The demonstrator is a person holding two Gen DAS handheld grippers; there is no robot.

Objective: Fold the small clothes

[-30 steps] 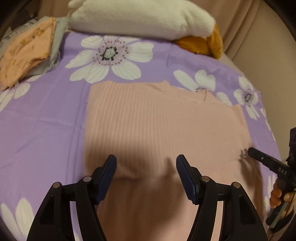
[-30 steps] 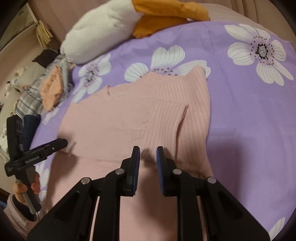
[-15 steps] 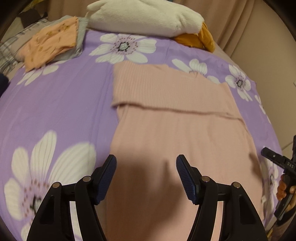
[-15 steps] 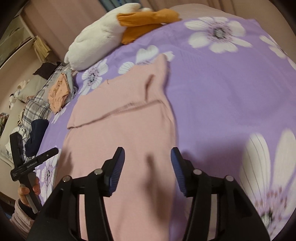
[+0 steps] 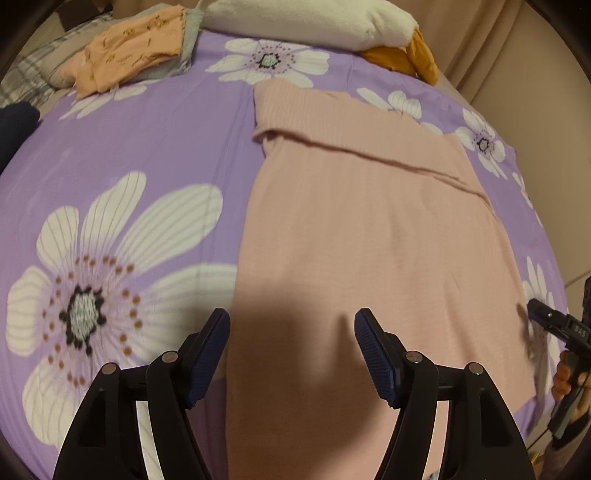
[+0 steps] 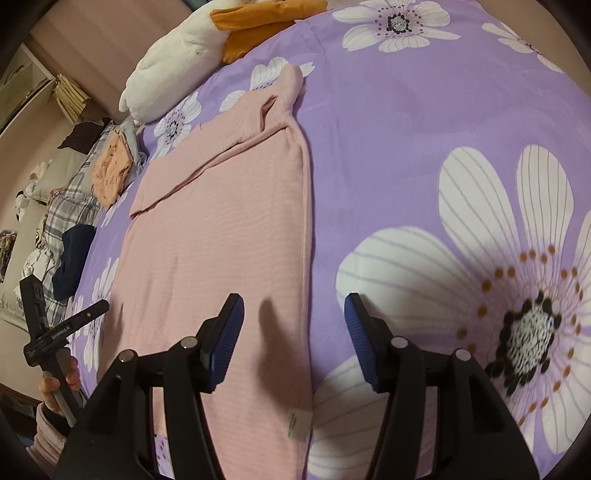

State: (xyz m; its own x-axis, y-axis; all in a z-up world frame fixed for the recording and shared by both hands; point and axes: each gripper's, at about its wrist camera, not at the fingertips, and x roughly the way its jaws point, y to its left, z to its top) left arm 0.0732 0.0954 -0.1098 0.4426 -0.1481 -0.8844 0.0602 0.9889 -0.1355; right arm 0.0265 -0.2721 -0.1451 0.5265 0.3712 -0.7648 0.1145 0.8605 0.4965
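The pink ribbed top [image 5: 369,236] lies flat on the purple flowered bedsheet [image 5: 147,140], its sleeves folded in across the far end so it forms a long narrow strip running from near to far. A white care label [image 6: 300,424] pokes out at its near right corner. A second ago both cameras looked closely at the folded sleeve band; now both have drawn back toward the near hem, and far more of the garment's length and the sheet's big white flowers show.

The left gripper [image 5: 291,354] hangs over the near left part of the top with its jaws spread wide and nothing between them, barely wider than before. The right gripper [image 6: 293,339] stands above the near right edge of the top; its jaws, almost closed a second ago, have just been opening and now stand apart with nothing clamped.

Beyond the top lie a white and orange plush toy [image 5: 314,22] and, far left, a small pile of folded clothes [image 5: 136,48].
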